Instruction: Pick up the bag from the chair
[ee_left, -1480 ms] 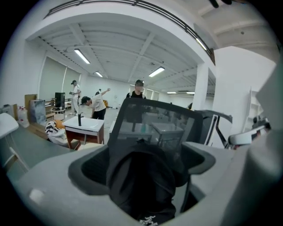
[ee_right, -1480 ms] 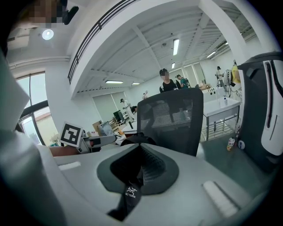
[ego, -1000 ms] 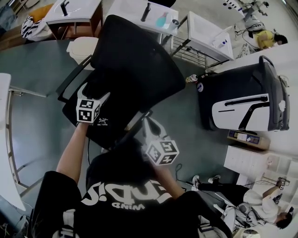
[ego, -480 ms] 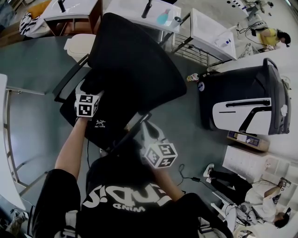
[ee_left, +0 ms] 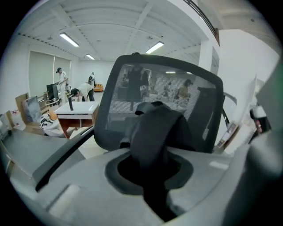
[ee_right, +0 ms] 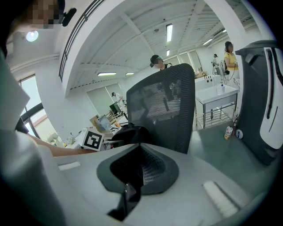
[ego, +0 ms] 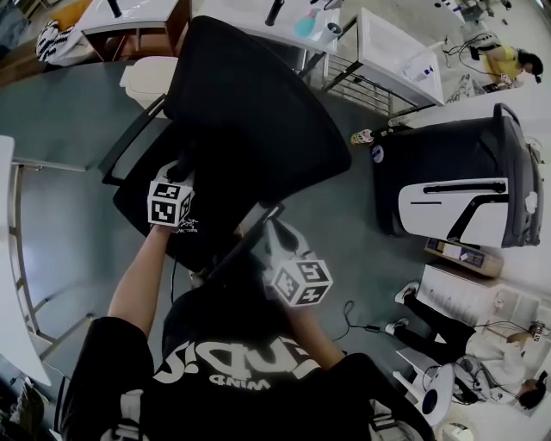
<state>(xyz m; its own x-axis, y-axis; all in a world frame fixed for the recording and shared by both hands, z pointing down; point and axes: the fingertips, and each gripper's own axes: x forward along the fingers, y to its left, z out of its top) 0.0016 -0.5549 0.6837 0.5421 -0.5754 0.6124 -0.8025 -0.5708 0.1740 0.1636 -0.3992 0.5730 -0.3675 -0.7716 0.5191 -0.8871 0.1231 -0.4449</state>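
Item: black mesh-backed office chair (ego: 258,112), standing on the grey floor (ego: 69,138) at 12 o'clock from the person working.

Item: black bag (ego: 202,232), the task's thing. It is lying on the chair seat at the front edge, a small white logo facing up. Its black strap (ee_left: 154,128) is rising in a loop in front of the backrest.

Item: left gripper (ego: 181,172), marker cube on top. It is reaching in from 7 o'clock over the bag. Its jaws have just been closing, and in the left gripper view they are clamping the looped strap between them.

Item: right gripper (ego: 274,234), marker cube on top. It is hanging at the chair's 4 o'clock side, beside the armrest (ego: 245,237) and apart from the bag. Its jaws are sitting together with nothing between them.

Item: large dark bin-like unit (ego: 448,146) with a white panel, standing at 3 o'clock, well apart from the chair.

Item: white tabletop (ego: 400,69) on a metal frame, standing at 1 o'clock behind the chair; a teal bottle (ego: 304,24) is standing on a neighbouring one at 12 o'clock.

Item: a cream-coloured object (ego: 146,77), sitting at 11 o'clock just behind the chair; its kind is not clear.

Item: a person in a yellow top (ego: 506,62), bending at 2 o'clock; another person (ego: 482,353) is sitting low at 4 o'clock.
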